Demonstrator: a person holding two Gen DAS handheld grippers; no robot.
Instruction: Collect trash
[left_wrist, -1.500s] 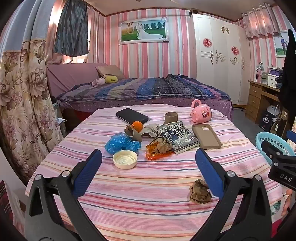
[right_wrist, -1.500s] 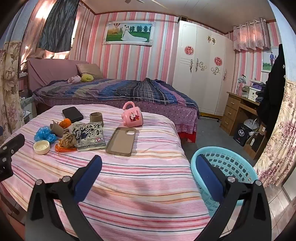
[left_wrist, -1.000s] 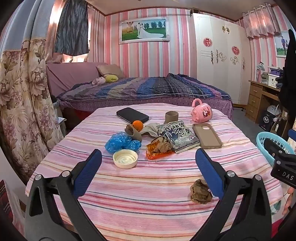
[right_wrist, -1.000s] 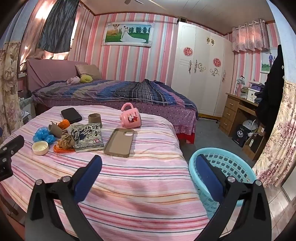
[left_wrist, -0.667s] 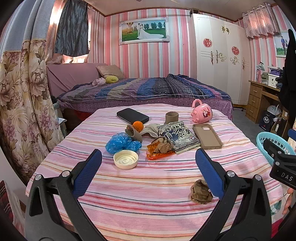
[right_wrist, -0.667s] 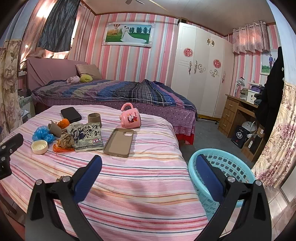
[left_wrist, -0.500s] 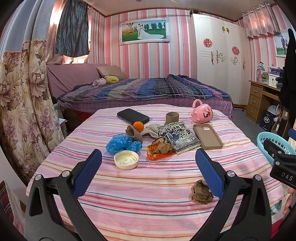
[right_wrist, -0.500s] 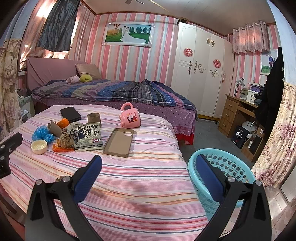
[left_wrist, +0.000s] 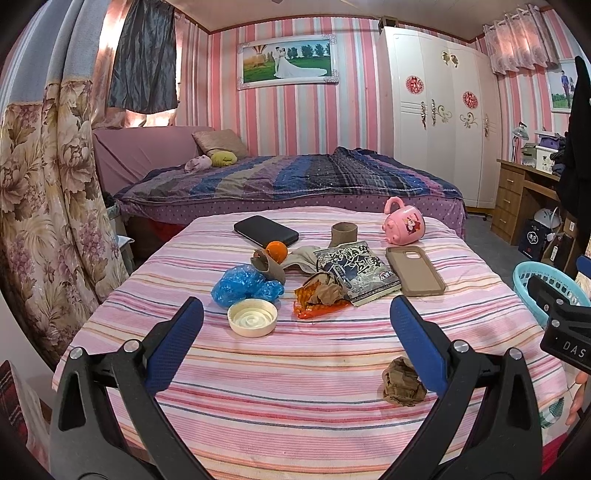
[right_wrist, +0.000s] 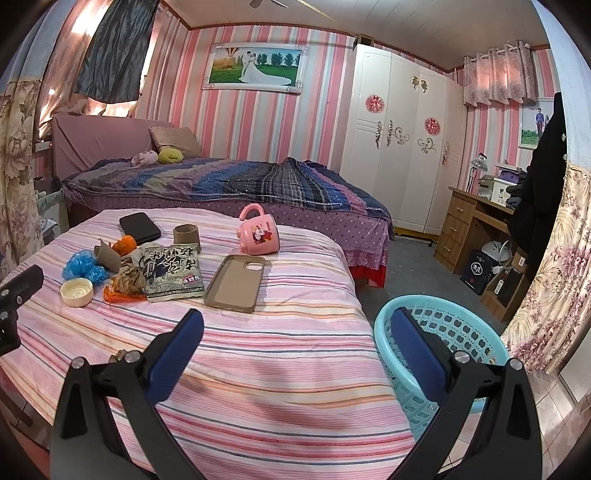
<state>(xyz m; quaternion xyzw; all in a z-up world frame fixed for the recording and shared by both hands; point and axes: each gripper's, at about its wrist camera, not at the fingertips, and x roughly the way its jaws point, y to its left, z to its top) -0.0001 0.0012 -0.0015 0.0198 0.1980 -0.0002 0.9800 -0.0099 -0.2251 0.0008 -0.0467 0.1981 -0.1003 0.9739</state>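
Note:
Trash lies on a pink striped table (left_wrist: 295, 369): a blue plastic bag (left_wrist: 243, 284), a white lid (left_wrist: 252, 317), an orange wrapper with brown paper (left_wrist: 321, 295), a black snack packet (left_wrist: 354, 271), cardboard tubes (left_wrist: 267, 264) and an orange peel (left_wrist: 277, 250). A crumpled brown paper wad (left_wrist: 402, 382) lies near my left gripper's right finger. My left gripper (left_wrist: 295, 343) is open and empty above the table's near part. My right gripper (right_wrist: 295, 354) is open and empty over the table's right edge, beside a turquoise basket (right_wrist: 461, 332).
A black phone (left_wrist: 266, 230), a brown phone case (left_wrist: 413, 269) and a pink mug (left_wrist: 404, 225) also lie on the table. A bed (left_wrist: 288, 181) stands behind it, a curtain (left_wrist: 40, 203) at the left, a wardrobe (right_wrist: 402, 147) and desk (right_wrist: 476, 221) at the right.
Both views have shifted only slightly; the left gripper has drifted a little back and up. Nothing on the table has moved, and both grippers stay open.

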